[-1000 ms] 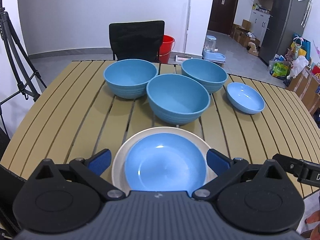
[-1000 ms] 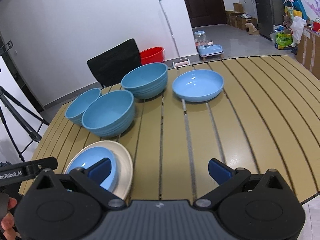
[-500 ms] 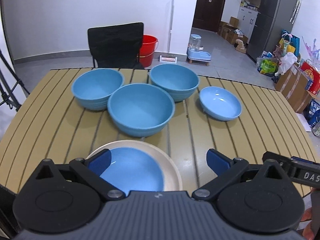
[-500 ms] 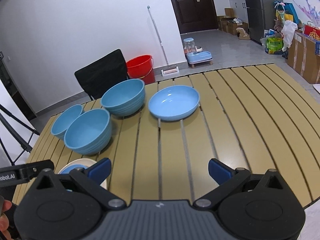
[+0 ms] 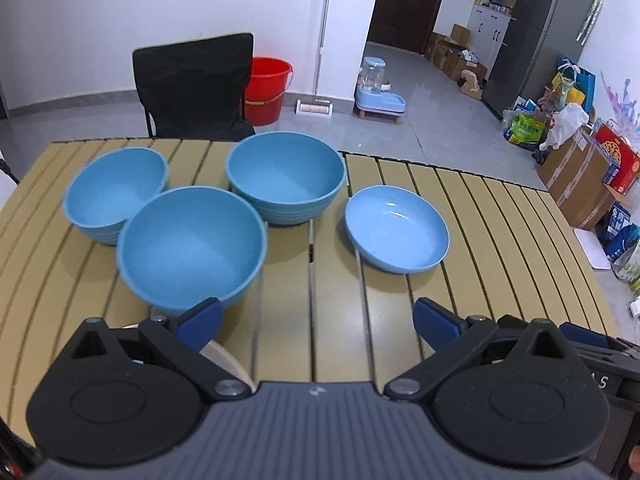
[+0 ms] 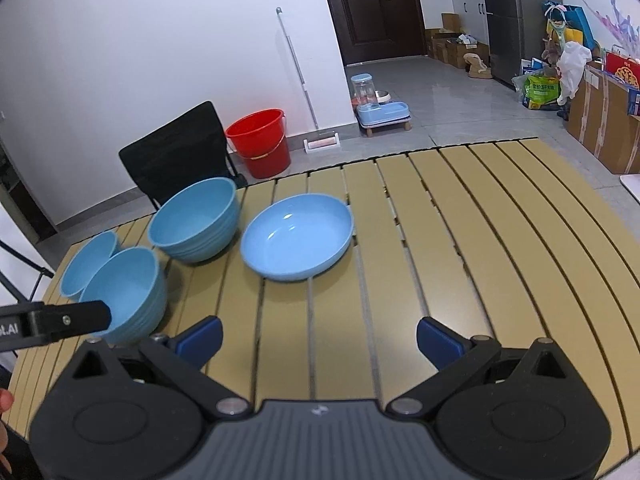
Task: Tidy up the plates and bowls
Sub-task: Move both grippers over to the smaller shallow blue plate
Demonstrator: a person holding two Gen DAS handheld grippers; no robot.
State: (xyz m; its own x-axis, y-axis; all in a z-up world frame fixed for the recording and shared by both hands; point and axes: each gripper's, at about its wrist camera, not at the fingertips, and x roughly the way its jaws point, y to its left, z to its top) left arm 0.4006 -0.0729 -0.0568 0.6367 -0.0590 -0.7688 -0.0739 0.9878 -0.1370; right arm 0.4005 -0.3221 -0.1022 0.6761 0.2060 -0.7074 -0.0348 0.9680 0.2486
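Three deep blue bowls stand on the slatted table: a near one [image 5: 192, 246], a far left one [image 5: 114, 190] and a far middle one [image 5: 286, 180]. A shallow blue plate [image 5: 396, 226] lies to their right; it also shows in the right wrist view [image 6: 298, 236]. A cream plate [image 5: 224, 358] peeks out under my left gripper's left finger. My left gripper [image 5: 318, 318] is open and empty above the table's near part. My right gripper [image 6: 320, 340] is open and empty, short of the shallow plate.
A black chair [image 5: 192, 84] stands behind the table's far edge, with a red bucket [image 5: 266, 88] and a mop [image 5: 320, 40] on the floor beyond. Boxes and bags [image 5: 588, 160] lie at the right. The table [image 6: 500, 240] extends bare to the right.
Both grippers have swung right. The cream plate with the blue plate on it has slid out of the left view to the lower left. The shallow plate sits more central in both views.
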